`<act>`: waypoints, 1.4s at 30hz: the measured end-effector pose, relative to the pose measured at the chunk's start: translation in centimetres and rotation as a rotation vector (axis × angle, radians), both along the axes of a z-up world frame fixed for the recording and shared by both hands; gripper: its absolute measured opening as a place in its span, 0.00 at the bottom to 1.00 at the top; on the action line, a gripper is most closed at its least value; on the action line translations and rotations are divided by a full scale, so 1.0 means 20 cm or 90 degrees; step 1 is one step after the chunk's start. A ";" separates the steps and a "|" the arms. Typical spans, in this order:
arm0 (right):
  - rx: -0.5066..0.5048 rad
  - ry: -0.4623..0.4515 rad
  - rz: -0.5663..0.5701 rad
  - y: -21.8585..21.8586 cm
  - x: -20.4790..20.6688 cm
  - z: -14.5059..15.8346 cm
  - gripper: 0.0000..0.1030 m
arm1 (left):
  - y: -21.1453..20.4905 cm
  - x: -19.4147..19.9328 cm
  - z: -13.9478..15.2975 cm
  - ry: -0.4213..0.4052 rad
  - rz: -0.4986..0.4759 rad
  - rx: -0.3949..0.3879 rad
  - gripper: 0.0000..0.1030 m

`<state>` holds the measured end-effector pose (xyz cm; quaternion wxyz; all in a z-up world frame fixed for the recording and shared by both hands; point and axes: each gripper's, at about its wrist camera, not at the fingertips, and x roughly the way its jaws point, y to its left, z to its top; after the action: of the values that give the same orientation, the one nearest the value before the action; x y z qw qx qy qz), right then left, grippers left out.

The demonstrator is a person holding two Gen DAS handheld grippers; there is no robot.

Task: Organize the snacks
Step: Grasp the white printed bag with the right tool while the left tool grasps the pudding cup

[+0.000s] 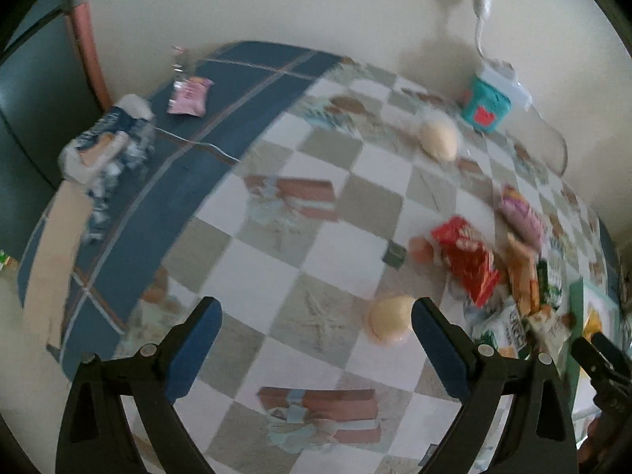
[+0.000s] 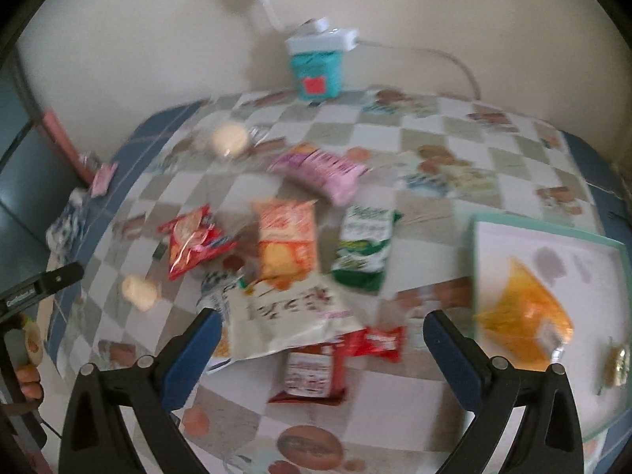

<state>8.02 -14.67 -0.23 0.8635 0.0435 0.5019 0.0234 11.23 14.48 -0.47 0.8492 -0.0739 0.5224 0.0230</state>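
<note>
both grippers open & empty over snack pile, tray at right

r gripper [image 2: 318, 339] jaws wide, white snack bag [image 2: 288, 316] just ahead between fingers, long axis runs l-r across the gap; tray [image 2: 553, 233] w/ yellow bag [image 2: 525, 312] close on its right. l gripper [image 1: 316, 328] wide open too, pale bun [image 1: 389, 318] touching/near its r finger, pile further right. r hand nearer the pile.
</note>
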 end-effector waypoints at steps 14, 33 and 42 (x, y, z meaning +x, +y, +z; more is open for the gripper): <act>-0.025 0.051 0.029 0.09 0.12 -0.20 1.00 | -0.31 0.09 -0.23 0.040 -0.095 0.049 0.94; 0.018 0.032 0.017 0.06 0.06 -0.15 0.66 | -0.33 0.05 -0.23 0.042 -0.088 0.043 0.37; 0.046 -0.027 0.018 -0.04 -0.04 0.06 0.62 | -0.39 0.01 0.01 -0.012 -0.087 0.045 0.11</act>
<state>7.17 -15.54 1.00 0.8715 0.0674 0.4826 0.0547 11.45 6.76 -0.21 0.8558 -0.0081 0.5170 -0.0170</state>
